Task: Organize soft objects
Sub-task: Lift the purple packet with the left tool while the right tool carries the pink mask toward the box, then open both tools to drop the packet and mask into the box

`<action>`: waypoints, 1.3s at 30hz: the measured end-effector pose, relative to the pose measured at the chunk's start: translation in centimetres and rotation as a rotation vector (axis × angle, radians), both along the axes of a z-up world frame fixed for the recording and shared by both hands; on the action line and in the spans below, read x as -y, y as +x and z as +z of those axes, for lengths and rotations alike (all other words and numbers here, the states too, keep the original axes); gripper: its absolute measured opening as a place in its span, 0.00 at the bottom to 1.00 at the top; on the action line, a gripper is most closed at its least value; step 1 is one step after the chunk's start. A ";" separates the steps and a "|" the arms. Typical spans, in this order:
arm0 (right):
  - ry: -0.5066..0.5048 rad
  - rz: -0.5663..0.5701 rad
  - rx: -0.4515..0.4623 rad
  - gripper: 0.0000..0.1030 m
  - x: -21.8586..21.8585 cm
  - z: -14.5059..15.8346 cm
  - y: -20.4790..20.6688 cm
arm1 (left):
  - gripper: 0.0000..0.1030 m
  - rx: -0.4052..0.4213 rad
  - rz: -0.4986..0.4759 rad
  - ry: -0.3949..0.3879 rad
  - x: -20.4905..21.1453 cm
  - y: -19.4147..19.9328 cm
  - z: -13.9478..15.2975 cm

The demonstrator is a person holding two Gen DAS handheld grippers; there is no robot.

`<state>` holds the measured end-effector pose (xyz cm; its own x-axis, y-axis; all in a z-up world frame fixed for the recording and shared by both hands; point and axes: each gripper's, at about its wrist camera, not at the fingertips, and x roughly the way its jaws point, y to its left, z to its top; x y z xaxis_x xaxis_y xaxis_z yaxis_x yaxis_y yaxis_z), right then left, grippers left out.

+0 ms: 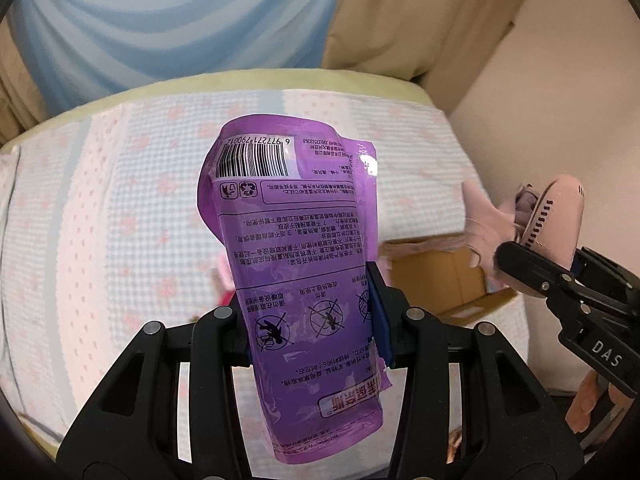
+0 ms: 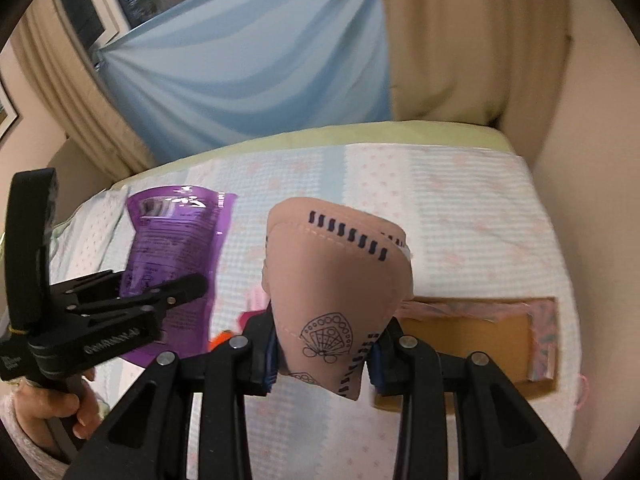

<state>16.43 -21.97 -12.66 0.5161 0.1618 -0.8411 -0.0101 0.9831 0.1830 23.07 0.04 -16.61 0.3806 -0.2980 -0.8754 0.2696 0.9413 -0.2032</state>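
Two soft things hang above the bed (image 2: 460, 200): our left hand-held gripper (image 1: 312, 320) pinches a limp, slippery purple pouch (image 1: 296, 240) mid-body; our right hand-held gripper (image 2: 324, 356) squeezes a light pink plush (image 2: 340, 280) near the cardboard box (image 2: 480, 344).

The bed (image 2: 460, 208) fills the middle of both views, covered by a white blanket (image 1: 120, 200) with pink and pale-blue dotted stripes. An open cardboard box (image 2: 480, 344) lies on it at lower right, a pale green sheet edge (image 2: 360, 132) showing along the top.
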 end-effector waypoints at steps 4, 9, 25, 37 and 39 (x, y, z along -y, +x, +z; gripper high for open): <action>-0.027 -0.059 -0.008 0.31 4.5 0.8 -2.4 | 0.38 0.000 -0.008 -0.020 3.6 -2.3 0.4; -0.013 -0.089 -0.043 0.31 11.7 0.2 -4.5 | 0.38 -0.005 -0.010 -0.010 10.2 -5.1 0.6; 0.005 -0.100 -0.272 0.31 24.9 -11.3 -1.4 | 0.38 -0.156 -0.177 0.128 29.5 -4.3 -10.1; 0.027 -0.067 -0.471 0.31 26.1 -22.6 0.4 | 0.38 -0.287 -0.346 0.322 34.8 -1.0 -22.3; 0.049 -0.056 -0.480 0.32 25.9 -23.4 0.7 | 0.38 -0.317 -0.335 0.341 34.6 -0.7 -23.7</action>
<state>17.12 -47.85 -36.07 0.0804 0.1899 -0.9785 0.1399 0.9698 0.1997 22.37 -34.52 -40.32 0.0170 -0.0380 -0.9991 0.5399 0.8414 -0.0229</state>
